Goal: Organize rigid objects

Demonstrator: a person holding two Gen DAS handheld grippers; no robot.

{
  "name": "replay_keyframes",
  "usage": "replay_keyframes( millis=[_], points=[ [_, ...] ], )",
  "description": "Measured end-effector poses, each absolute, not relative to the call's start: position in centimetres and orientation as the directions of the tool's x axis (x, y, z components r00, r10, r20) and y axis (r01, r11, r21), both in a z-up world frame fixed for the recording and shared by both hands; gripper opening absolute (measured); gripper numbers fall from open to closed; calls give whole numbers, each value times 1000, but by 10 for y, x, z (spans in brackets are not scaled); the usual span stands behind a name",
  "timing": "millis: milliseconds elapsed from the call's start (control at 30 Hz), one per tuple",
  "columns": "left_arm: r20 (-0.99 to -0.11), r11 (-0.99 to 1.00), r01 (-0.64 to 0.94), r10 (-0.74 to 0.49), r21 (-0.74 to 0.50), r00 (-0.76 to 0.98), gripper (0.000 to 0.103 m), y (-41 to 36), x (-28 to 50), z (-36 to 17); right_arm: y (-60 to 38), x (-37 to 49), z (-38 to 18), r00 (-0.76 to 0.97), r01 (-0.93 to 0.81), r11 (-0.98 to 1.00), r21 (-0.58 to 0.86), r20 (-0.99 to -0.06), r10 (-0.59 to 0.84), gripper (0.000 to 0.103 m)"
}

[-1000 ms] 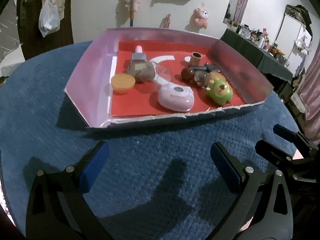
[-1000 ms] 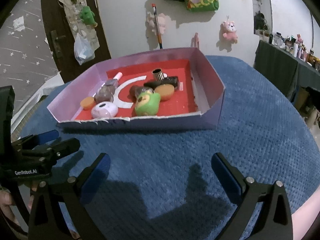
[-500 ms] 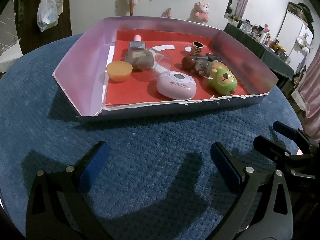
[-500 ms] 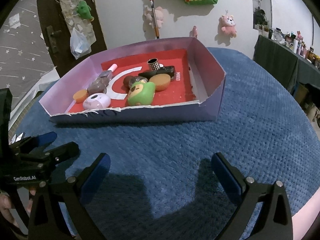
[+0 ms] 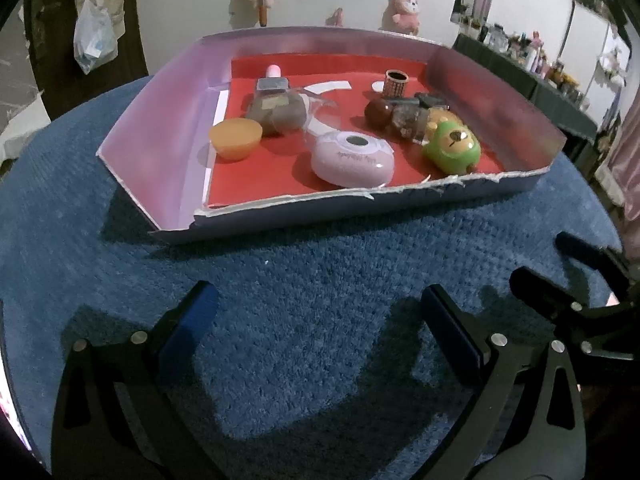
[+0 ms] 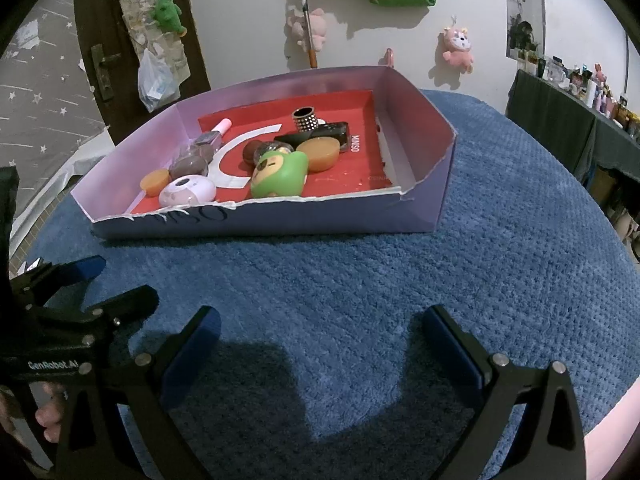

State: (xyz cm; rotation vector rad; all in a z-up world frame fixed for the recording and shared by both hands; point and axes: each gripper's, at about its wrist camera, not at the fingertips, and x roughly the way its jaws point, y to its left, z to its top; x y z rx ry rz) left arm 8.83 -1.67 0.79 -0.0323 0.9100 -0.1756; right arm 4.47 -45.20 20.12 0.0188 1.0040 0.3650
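- Left wrist view: our left claw (image 5: 318, 322) hangs low over the blue carpeted table (image 5: 304, 276), its blue-padded fingers spread wide with nothing between them; their bases are cut off by the bottom edge.
- At the right edge of that view we see only the two dark fingertips of our right claw (image 5: 560, 264), apart, the body lost in shadow.
- Right wrist view: the right claw's fingers stand wide apart and empty over the table, and the left claw (image 6: 92, 284) enters at the left with a fingertip of the hand (image 6: 48, 416) gripping it just visible.
- The torn near wall of the lilac cardboard tray (image 6: 280, 220) hides the bases of the nearest items; its printing is hard to read.
- Beyond the table are a white wall hung with small plush toys (image 6: 456, 46) and a dark door (image 6: 100, 40).
- Inside the tray, on its red floor, lie a green bear toy (image 5: 452, 148), a pink oval gadget (image 5: 352, 158), an orange cup (image 5: 235, 138) and a brown bottle (image 5: 276, 112).
- The bottle's long axis runs from near to far, pink cap toward the back wall.
- A dark clutter behind the bear we cannot make out clearly.
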Motion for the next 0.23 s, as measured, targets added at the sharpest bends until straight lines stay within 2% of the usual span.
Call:
replay_keyframes(
  millis=[133,233],
  points=[
    [-760,977,134,-215,-168,613,103,-8,88,9,-452,45,201,484,-289,940,182,-820,307,103],
    [-764,979,131,-206,-159,612,103,-10,88,9,-452,45,200,484,-289,940,182,-819,308,103]
  ],
)
